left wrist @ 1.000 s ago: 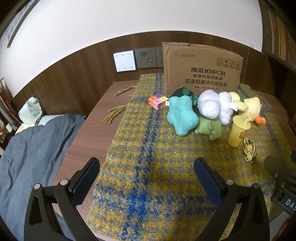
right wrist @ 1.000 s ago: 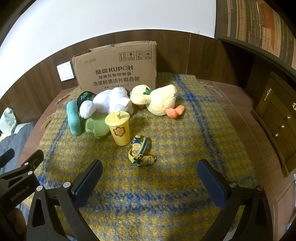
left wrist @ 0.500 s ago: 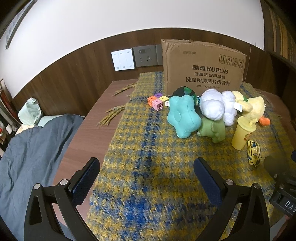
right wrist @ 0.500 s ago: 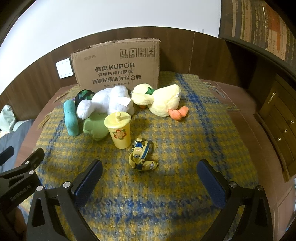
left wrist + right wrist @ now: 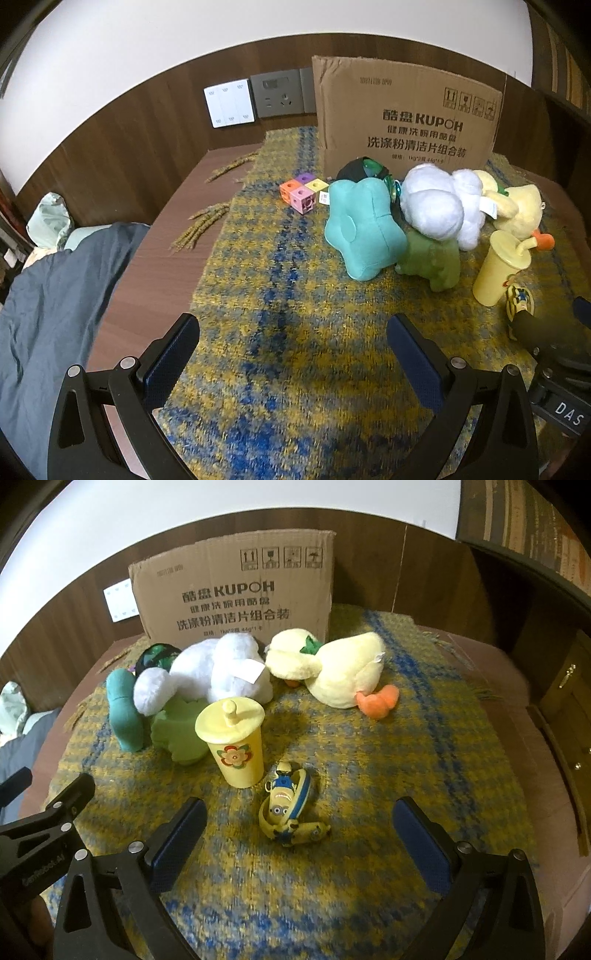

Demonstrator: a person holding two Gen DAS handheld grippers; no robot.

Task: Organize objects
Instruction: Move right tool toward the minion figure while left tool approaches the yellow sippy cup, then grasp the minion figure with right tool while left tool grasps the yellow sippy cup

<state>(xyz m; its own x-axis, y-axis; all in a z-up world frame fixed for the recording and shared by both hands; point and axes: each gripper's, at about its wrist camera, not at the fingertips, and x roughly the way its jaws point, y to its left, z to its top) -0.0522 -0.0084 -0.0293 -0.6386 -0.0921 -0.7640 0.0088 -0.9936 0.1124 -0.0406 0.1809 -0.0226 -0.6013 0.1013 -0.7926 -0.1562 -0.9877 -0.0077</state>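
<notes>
A heap of toys lies on the yellow and blue cloth in front of a cardboard box [image 5: 236, 590]: a teal plush [image 5: 360, 230], a white plush [image 5: 210, 672], a green plush [image 5: 430, 260], a yellow duck plush [image 5: 340, 672], a yellow lidded cup [image 5: 236, 746] and a minion toy [image 5: 286, 806]. Coloured cubes [image 5: 303, 192] sit left of the heap. My left gripper [image 5: 293, 358] is open over bare cloth, short of the teal plush. My right gripper [image 5: 301, 836] is open, with the minion toy just ahead between its fingers, untouched.
The cloth [image 5: 280, 295] covers a brown wooden table [image 5: 162, 236] against a dark panelled wall with switches [image 5: 229, 103]. Dark blue fabric [image 5: 55, 295] hangs at the table's left edge. Dried stalks [image 5: 203, 225] lie on the bare wood. A wooden cabinet [image 5: 565, 709] stands right.
Both grippers have moved forward toward the toy heap, so the toys look larger and nearer. The minion toy now sits close between the right fingers. Both stay open.
</notes>
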